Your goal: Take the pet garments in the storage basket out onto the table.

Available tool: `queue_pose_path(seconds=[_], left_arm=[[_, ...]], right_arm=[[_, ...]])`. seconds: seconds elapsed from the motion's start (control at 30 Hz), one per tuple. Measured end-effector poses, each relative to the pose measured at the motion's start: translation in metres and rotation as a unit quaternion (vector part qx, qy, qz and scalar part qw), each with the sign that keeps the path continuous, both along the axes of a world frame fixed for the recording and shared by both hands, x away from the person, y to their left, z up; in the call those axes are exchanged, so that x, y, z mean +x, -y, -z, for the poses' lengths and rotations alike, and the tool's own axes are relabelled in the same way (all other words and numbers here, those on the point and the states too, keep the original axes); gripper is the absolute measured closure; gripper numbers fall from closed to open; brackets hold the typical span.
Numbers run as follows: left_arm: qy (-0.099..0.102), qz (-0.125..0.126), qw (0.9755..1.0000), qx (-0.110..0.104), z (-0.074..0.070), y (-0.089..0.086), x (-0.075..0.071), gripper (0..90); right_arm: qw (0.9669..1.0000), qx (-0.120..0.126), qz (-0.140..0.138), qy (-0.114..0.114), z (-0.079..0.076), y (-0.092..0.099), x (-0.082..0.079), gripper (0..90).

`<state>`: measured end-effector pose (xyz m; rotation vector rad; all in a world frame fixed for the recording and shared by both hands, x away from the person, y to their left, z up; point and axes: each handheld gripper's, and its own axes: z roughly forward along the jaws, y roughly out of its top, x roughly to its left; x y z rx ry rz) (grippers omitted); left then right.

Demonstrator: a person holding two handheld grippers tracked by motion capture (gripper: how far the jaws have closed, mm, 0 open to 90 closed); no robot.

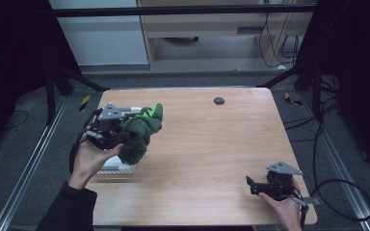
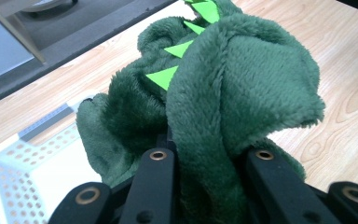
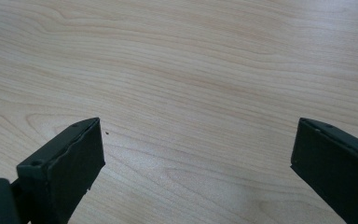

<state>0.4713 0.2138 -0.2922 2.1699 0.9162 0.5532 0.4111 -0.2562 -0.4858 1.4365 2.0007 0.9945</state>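
Note:
A dark green plush toy (image 1: 139, 131) with bright green spikes hangs in the air over the table's left side. My left gripper (image 1: 118, 137) is shut on it; in the left gripper view the fleece (image 2: 233, 93) bulges up between the two black jaws. Below and behind the toy sits a white perforated basket (image 2: 23, 168), seen in the high view as a basket (image 1: 120, 168) at the left edge of the wooden table (image 1: 212, 144). My right gripper (image 1: 251, 185) rests near the front right corner, open, with only bare wood between its fingers (image 3: 65, 163).
A small dark round hole (image 1: 218, 100) marks the table's far middle. Black frame bars and cables surround the table. A pale cabinet stands beyond the far edge.

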Motion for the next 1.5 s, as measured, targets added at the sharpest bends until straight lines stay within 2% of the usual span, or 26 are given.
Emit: queue_pose_path(seconds=[0.37, 0.57, 0.63, 0.97, 1.33, 1.5], left_arm=[[-0.010, 0.025, 0.9996, -0.002, 0.008, 0.022, 0.004, 78.0], [-0.017, 0.042, 0.9989, 0.009, 0.015, 0.036, 0.007, 77.9], [-0.019, 0.048, 0.9987, 0.005, 0.018, 0.042, 0.008, 77.9], [-0.028, 0.071, 0.9970, 0.016, 0.025, 0.063, 0.011, 77.9], [-0.048, 0.089, 0.9946, 0.023, 0.046, 0.088, 0.018, 77.8], [-0.057, 0.096, 0.9935, 0.025, 0.055, 0.096, 0.021, 77.8]], right_arm=[[0.9999, 0.000, 0.003, 0.011, -0.001, 0.001, -0.001, 2.4], [0.9999, 0.001, 0.004, 0.015, -0.002, 0.001, -0.002, 2.5], [0.9998, -0.002, 0.004, 0.018, -0.002, 0.001, -0.002, 2.5], [0.9998, -0.003, 0.002, 0.021, -0.001, -0.001, -0.001, 2.5], [0.9995, -0.006, 0.004, 0.032, -0.002, 0.001, -0.002, 2.5], [0.9996, -0.005, 0.004, 0.029, -0.001, 0.001, -0.002, 2.5]])
